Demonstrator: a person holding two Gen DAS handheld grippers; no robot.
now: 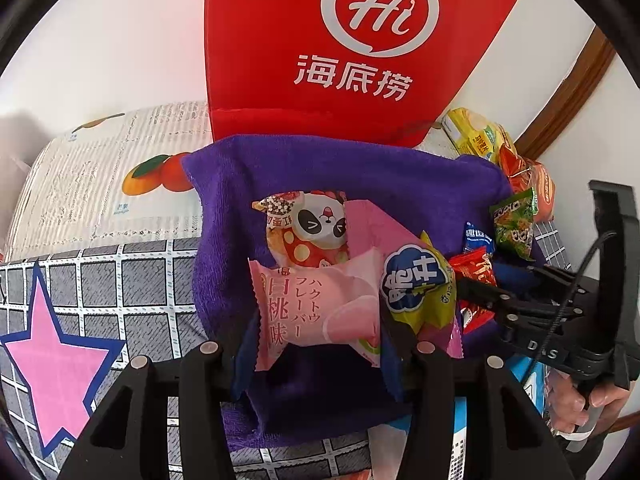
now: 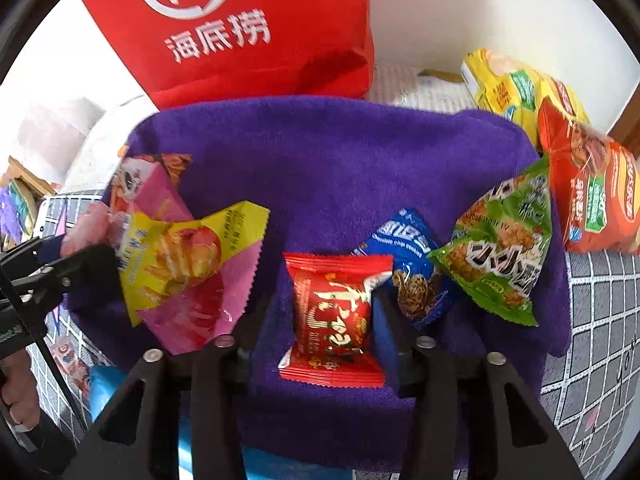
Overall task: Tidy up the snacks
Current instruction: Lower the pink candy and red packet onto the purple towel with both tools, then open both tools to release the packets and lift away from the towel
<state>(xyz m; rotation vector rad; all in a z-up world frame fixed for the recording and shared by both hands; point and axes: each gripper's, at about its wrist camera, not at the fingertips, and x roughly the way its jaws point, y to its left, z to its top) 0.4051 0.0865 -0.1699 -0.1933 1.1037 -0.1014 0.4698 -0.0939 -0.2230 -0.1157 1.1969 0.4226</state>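
The left gripper [image 1: 320, 344] has a pale pink peach-flavour packet [image 1: 316, 308] between its 2 fingers; the pads appear to press its sides, so it reads as grasped, though the contact itself is partly hidden. The right gripper [image 2: 320, 344] straddles a small red packet [image 2: 334, 320], which lies flat on the purple towel [image 2: 320, 168]; a sliver of towel shows at the packet's left edge, so the jaws look released around it rather than clamped.

Each packet's long axis runs away from its gripper, along the fingers, towards the red bag [image 2: 248, 40] standing at the towel's far edge. Around them lie a panda packet [image 1: 312, 228], a yellow fries packet [image 2: 180, 256], a blue cookie packet [image 2: 408, 264] and a green packet [image 2: 500, 252].

The red packet sits directly under the right hand, so that hand is the nearer one for it; a straight close would likely take it across its short width.
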